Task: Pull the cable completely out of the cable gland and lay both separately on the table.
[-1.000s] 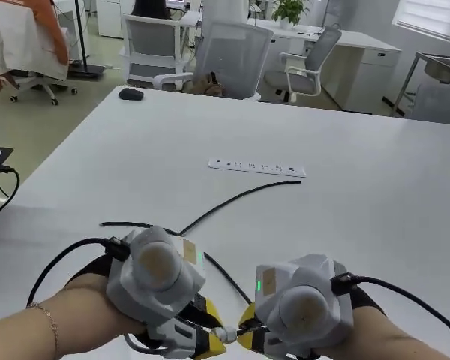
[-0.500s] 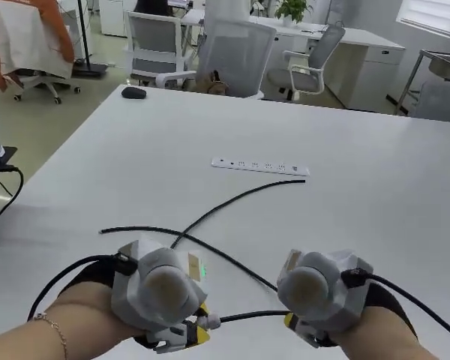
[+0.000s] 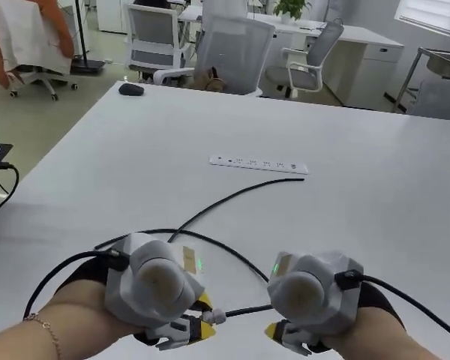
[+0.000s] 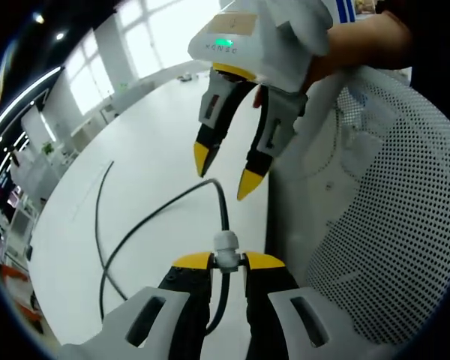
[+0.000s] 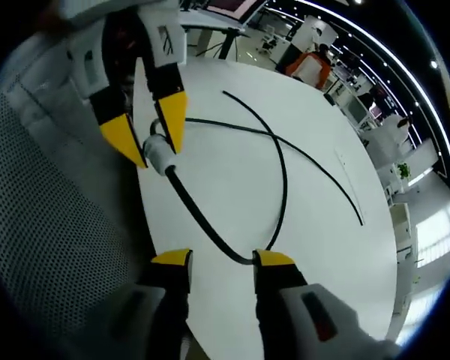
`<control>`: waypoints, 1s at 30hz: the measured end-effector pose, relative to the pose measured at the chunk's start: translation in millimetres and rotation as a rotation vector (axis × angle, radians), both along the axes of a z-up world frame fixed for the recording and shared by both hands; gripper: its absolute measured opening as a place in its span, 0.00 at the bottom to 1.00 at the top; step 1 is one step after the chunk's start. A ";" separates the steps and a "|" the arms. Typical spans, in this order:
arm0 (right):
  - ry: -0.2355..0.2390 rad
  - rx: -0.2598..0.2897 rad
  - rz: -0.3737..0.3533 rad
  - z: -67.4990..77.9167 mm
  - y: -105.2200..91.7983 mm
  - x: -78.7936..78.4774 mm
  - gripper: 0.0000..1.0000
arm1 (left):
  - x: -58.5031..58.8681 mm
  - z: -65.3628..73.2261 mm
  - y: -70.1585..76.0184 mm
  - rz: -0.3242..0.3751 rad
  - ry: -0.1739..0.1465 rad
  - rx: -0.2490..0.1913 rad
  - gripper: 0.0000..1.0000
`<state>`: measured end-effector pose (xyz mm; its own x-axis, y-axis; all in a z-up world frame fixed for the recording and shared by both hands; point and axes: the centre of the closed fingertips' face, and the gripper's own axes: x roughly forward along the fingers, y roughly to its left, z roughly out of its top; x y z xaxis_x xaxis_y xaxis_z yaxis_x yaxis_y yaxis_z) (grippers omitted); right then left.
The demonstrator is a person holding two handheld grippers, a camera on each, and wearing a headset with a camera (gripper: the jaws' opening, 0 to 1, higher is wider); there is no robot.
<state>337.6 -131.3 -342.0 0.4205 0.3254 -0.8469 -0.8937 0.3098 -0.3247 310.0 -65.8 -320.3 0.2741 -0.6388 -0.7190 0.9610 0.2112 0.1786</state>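
Note:
A white cable gland sits between the yellow fingertips of my left gripper, which is shut on it near the table's front edge. The left gripper view shows the gland pinched at the tips of that gripper. A black cable leaves the gland, runs right to my right gripper and loops back over the table. In the right gripper view my right gripper stands open with the cable passing between its fingers. The left gripper and gland face it.
A white power strip lies mid-table beyond the cable's far end. A black mouse rests at the far left corner. Office chairs stand behind the white table. White mesh fabric hangs close beside the grippers.
The grippers were tip to tip at the gland, then drew apart, baring a stretch of cable between them. The cable's loop slid nearer on the table.

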 end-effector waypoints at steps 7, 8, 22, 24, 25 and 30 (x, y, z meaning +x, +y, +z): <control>-0.012 0.076 0.216 6.2 40.4 -22.8 0.35 | -3.3 5.3 -5.8 -0.021 -0.005 -0.025 0.17; -0.018 0.073 0.236 6.8 42.3 -24.2 0.29 | -4.3 4.9 -6.8 -0.030 -0.005 -0.024 0.17; -0.030 0.003 0.053 1.7 4.2 2.1 0.07 | 4.3 1.5 2.3 0.019 0.000 -0.009 0.17; -0.031 -0.037 0.025 -1.7 -5.5 4.4 0.07 | 5.3 0.3 3.4 0.021 -0.005 0.001 0.17; -0.026 -0.083 -0.008 -4.7 -16.1 6.2 0.07 | 5.8 -0.9 4.6 0.022 -0.009 0.012 0.17; -0.026 -0.139 -0.107 -6.3 -41.3 12.1 0.07 | 7.1 -1.4 10.4 0.038 -0.005 0.016 0.17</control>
